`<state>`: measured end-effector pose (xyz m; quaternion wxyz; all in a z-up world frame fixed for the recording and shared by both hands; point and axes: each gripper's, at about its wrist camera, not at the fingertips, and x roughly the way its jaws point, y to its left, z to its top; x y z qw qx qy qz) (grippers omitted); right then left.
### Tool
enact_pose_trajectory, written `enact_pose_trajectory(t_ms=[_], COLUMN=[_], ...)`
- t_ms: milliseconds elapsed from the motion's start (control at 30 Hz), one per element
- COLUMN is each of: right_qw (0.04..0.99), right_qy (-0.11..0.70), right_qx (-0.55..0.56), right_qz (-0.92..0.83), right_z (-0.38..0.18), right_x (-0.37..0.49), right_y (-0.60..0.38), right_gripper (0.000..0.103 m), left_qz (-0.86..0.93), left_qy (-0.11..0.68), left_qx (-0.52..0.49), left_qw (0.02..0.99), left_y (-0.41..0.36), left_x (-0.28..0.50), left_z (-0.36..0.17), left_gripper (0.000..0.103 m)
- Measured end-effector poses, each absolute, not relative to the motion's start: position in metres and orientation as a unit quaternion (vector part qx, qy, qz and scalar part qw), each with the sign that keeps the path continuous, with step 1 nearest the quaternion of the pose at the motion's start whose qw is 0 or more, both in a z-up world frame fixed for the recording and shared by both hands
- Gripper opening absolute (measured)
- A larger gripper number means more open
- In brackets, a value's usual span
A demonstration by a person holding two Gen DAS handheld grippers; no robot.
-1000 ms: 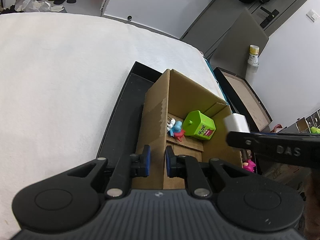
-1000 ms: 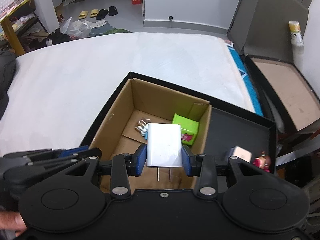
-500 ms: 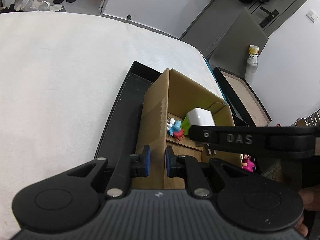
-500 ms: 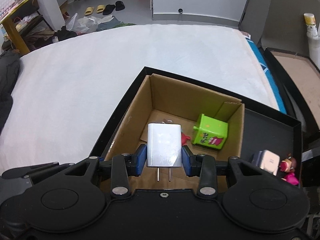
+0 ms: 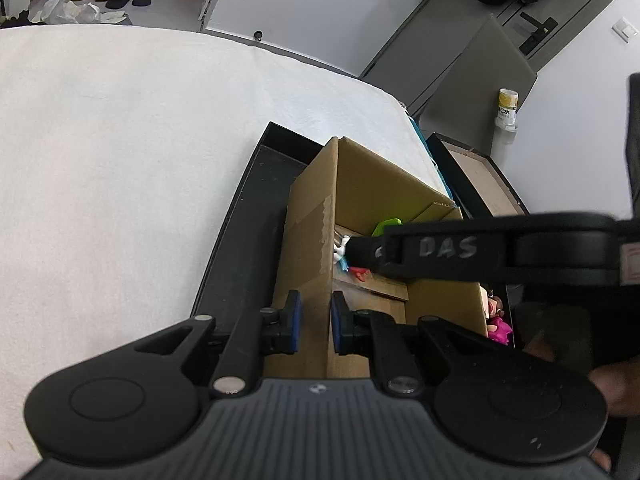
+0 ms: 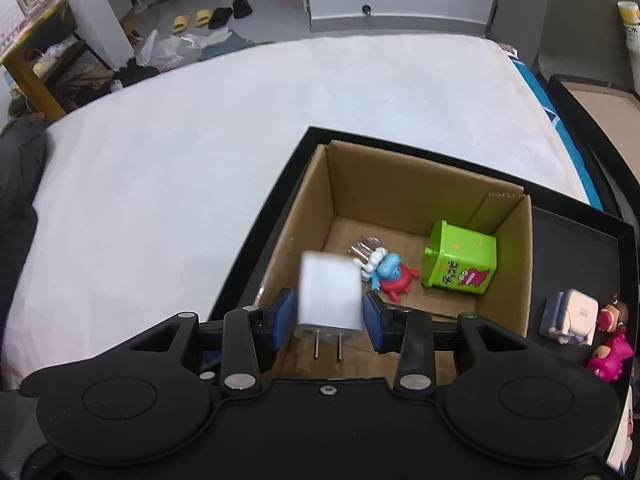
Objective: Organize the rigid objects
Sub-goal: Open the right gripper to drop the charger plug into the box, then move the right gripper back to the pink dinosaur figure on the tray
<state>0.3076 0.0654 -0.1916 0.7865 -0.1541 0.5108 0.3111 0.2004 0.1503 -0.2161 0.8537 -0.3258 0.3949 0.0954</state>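
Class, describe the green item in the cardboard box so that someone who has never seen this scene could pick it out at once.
Find the open cardboard box standing in the black tray on the white bed. On the box floor, towards its right wall, lies the green bin-shaped toy. It is the only bright green, blocky item there, with a cartoon face and lettering on its side, unlike the small blue and red figure beside it.

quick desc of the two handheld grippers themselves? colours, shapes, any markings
Both match: the left gripper and right gripper are matte black plastic, with two round discs on a ribbed grey-black body, silver pivot screws on black linkage arms, and blue pads lining the fingers. The right gripper's side, seen from the left wrist view, bears handwritten "DAS". No cables visible.
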Motion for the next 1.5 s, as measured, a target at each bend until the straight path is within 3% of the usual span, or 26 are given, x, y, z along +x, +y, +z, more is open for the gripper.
enact_pose_trajectory(t_ms=[767,1500], right_qw=[0.802,0.826], right_qy=[0.497,0.489], right_qx=[-0.159,-0.140], right_qz=[0.290,0.245], right_z=[-0.151,-0.139], right_x=[0.306,0.320], right_y=[0.006,-0.070], right_gripper=[0.039,0.048], left_qz=[0.095,0.102], left_qy=[0.396,0.398], left_qx=[-0.327,-0.315], left_qw=[0.853,0.855], left_y=[0.150,0.146], left_x=[0.201,0.203], left_z=[-0.214,-0.214], left_gripper=[0.013,0.013])
